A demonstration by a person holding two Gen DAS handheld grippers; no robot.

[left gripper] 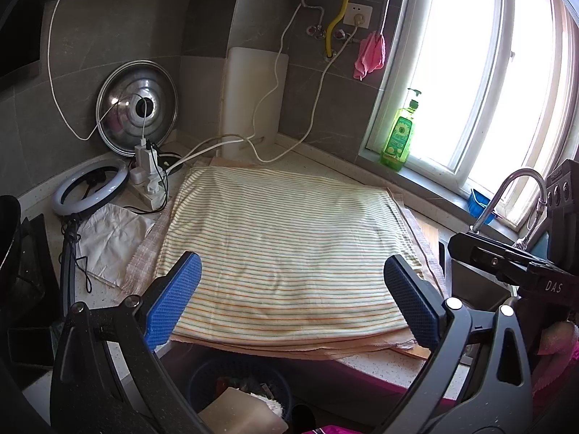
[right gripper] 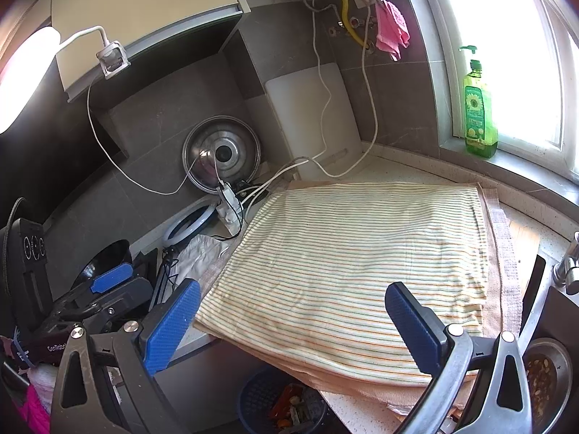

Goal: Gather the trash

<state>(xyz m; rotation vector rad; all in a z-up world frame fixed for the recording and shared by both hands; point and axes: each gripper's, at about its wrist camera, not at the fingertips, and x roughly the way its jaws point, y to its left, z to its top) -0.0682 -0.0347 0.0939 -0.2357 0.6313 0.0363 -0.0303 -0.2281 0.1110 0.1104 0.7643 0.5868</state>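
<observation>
A striped folded cloth (left gripper: 286, 253) covers the counter; it also shows in the right wrist view (right gripper: 354, 264). No loose trash lies on it. A blue trash basket (left gripper: 242, 383) holding scraps stands on the floor below the counter's front edge, and shows in the right wrist view (right gripper: 282, 401). My left gripper (left gripper: 293, 300) is open and empty above the cloth's near edge. My right gripper (right gripper: 293, 318) is open and empty over the cloth's near corner. A crumpled white paper (left gripper: 108, 238) lies left of the cloth.
A ring light (left gripper: 90, 188), power strip (left gripper: 148, 177) with cables, pot lid (left gripper: 137, 108) and white cutting board (left gripper: 253, 101) stand at the back. A green soap bottle (left gripper: 398, 137) sits on the sill. A faucet (left gripper: 506, 195) and sink are at right, with a strainer of food scraps (right gripper: 542, 376).
</observation>
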